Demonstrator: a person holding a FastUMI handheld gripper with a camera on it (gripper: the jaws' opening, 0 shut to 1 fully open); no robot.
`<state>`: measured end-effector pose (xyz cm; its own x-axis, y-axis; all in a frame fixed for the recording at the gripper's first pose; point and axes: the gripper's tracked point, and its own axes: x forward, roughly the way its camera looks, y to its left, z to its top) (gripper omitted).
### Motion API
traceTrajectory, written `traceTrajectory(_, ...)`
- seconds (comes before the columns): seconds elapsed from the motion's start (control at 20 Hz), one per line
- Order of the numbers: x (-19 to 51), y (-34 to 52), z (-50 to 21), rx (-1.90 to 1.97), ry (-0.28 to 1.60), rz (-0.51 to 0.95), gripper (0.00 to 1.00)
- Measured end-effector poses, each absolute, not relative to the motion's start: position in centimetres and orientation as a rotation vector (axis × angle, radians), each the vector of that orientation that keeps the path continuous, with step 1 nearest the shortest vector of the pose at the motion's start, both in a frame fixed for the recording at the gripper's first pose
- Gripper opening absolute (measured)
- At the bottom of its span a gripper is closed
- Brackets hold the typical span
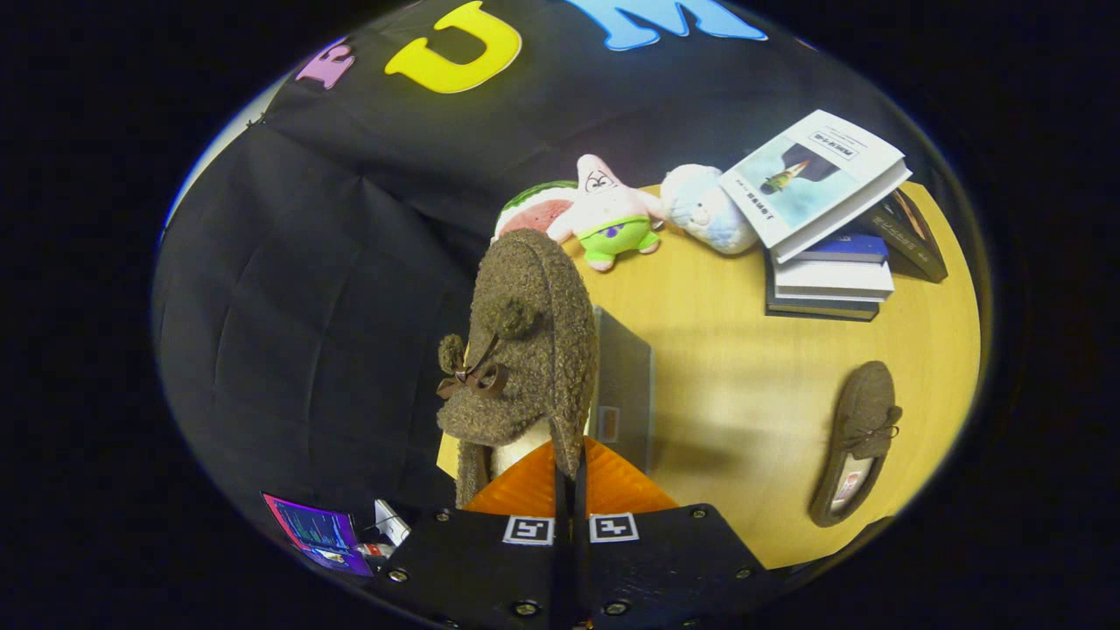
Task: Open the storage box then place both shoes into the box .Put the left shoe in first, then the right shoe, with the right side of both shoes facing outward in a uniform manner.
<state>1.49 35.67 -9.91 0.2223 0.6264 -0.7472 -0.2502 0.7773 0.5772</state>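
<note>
A: The gripper [569, 477] has its two fingers pinched nearly together on the heel rim of a fuzzy brown slipper with a small bow and pom-poms [521, 350], and the shoe hangs lifted, toe pointing away, above the near corner of the light wooden table [744, 394].

B: And behind it?

A: A grey box-like thing [623, 385], mostly hidden by the held shoe; I can't tell whether it is open. The matching second brown slipper [857, 442] lies flat on the table, well apart, beyond the fingers.

B: Anything crowding the far side?

A: A watermelon-slice plush [531, 210], a pink starfish plush in green shorts [610, 214] and a pale blue-white plush [704, 208] sit in a row by the black cloth wall [350, 245], beside a stack of books [827, 254].
</note>
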Motion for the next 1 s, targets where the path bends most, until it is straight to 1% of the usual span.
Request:
traceTrajectory(0.25,0.1,42.6,-13.8,0.318,1.274,0.609,0.01)
traceTrajectory(0.4,-0.7,45.2,-18.3,0.252,1.335,0.551,0.01)
traceTrajectory(0.5,-0.9,46.2,-21.3,0.23,1.379,0.497,0.01)
traceTrajectory(0.7,-1.1,47.6,-25.5,0.161,1.434,0.441,0.01)
traceTrajectory(1.0,-1.3,48.3,-28.5,0.055,1.453,0.423,0.01)
